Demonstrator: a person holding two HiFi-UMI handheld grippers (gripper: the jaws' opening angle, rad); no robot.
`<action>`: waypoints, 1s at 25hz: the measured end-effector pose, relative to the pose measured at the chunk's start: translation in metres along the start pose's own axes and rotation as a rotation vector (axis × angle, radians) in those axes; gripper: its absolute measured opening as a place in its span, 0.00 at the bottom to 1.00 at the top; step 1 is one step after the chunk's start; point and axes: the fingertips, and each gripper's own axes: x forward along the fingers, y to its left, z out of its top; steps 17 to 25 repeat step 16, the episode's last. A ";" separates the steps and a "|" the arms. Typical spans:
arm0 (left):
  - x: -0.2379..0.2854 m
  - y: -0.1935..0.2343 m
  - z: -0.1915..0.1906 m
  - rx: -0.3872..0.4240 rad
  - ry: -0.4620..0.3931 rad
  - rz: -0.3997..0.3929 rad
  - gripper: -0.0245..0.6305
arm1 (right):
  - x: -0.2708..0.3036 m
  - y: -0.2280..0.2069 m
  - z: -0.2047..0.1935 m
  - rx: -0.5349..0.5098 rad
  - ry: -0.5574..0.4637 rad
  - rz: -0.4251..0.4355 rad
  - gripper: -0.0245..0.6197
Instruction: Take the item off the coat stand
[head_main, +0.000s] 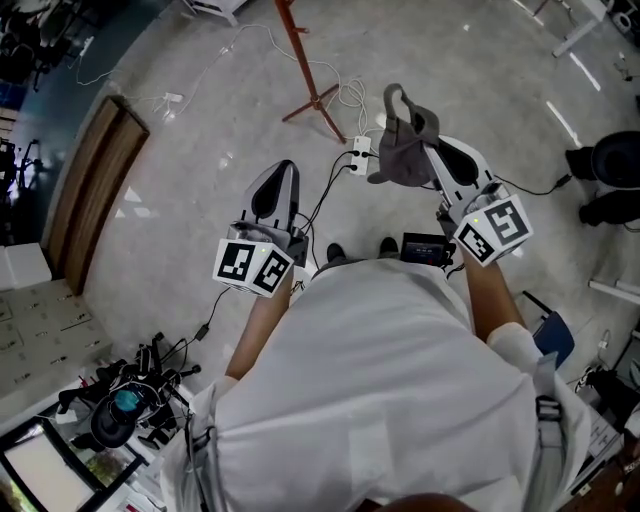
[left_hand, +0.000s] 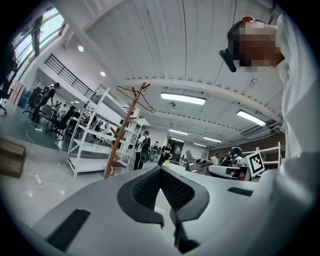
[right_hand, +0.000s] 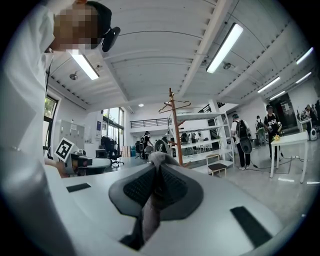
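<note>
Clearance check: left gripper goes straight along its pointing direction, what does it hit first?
Looks free nearby. The left gripper aims right of the coat stand; only distant people lie ahead, depth unclear.

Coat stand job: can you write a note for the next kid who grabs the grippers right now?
Left gripper: shut, nothing in it, held level beside the right one.
Right gripper: shut on the grey cloth item, which hangs from its tip.
Coat stand: stands on the floor ahead, apart from both grippers; the item does not touch it.
Done: the item is off the stand.
Left: probably only to put it down somewhere; the pictures show no set place. Keep the right grip closed until then.
</note>
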 end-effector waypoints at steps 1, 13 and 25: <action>0.000 0.001 -0.002 0.001 0.003 0.003 0.05 | 0.000 0.000 -0.001 0.001 0.001 0.003 0.09; 0.000 0.007 -0.025 -0.018 0.026 -0.006 0.05 | 0.001 0.003 0.001 -0.006 -0.001 0.001 0.09; 0.004 0.010 -0.030 -0.028 0.034 -0.019 0.05 | 0.004 0.001 -0.004 0.002 0.002 -0.006 0.09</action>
